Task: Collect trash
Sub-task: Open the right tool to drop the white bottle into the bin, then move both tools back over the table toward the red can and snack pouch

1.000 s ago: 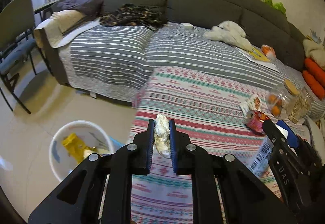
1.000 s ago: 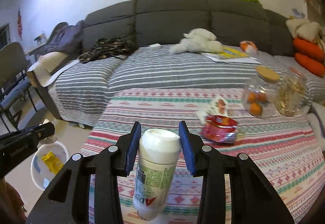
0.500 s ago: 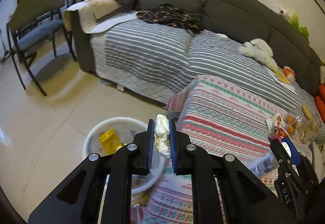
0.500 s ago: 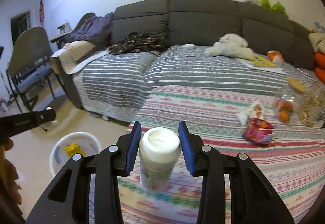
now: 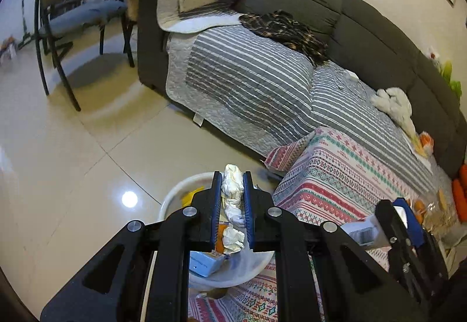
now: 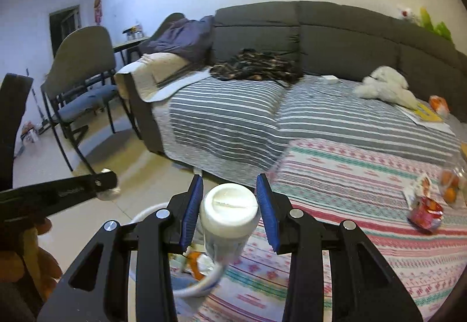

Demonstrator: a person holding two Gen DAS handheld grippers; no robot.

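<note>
Carrying is the step in hand, judging by two loaded grippers near one bin (image 5: 175, 190) at lower centre of the left view. Next move likely calls for centring over it and letting go (tissue first). One right gripper (image 6: 229, 209) pinches one bottle (image 6: 230, 217); one left gripper (image 5: 231, 199) pinches one tissue wad (image 5: 232, 196).

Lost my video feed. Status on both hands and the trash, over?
Left gripper shut on crumpled tissue, above the white bin. Right gripper shut on white bottle, by the bin edge. Nothing blocking.
</note>
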